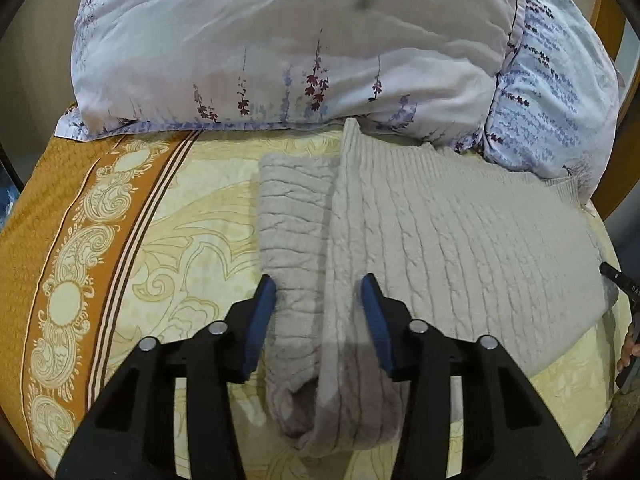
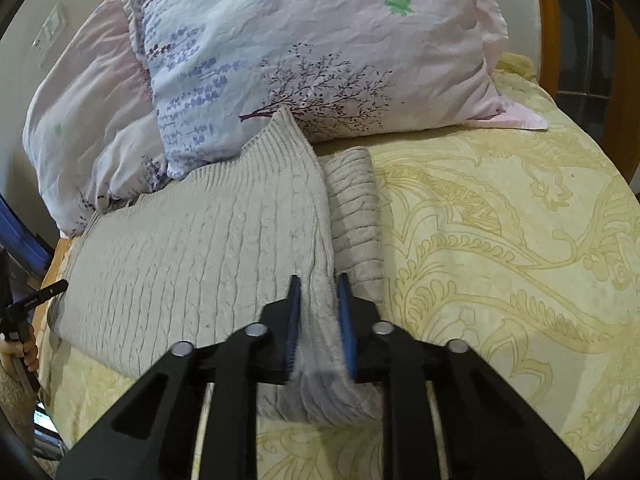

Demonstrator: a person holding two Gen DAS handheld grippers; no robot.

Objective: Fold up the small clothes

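Nearest, the left gripper (image 1: 319,300) hangs with its blue-padded jaws spread apart, straddling but not pinching the left edge of the pale grey cable-knit sweater (image 1: 440,240). The right gripper (image 2: 319,300) is clamped on a bunched fold of the same sweater at its near right edge. The sweater lies flat on the yellow bed cover with scroll pattern (image 2: 500,260); in both wrist views a narrow grey knit strip, probably a sleeve, lies alongside the body. Judged from this, folding is at an early stage: the body is spread out, and the lengthwise and crosswise folds remain. Farthest, floral-printed pale pillows (image 1: 280,52) rest against the sweater's ribbed far end.
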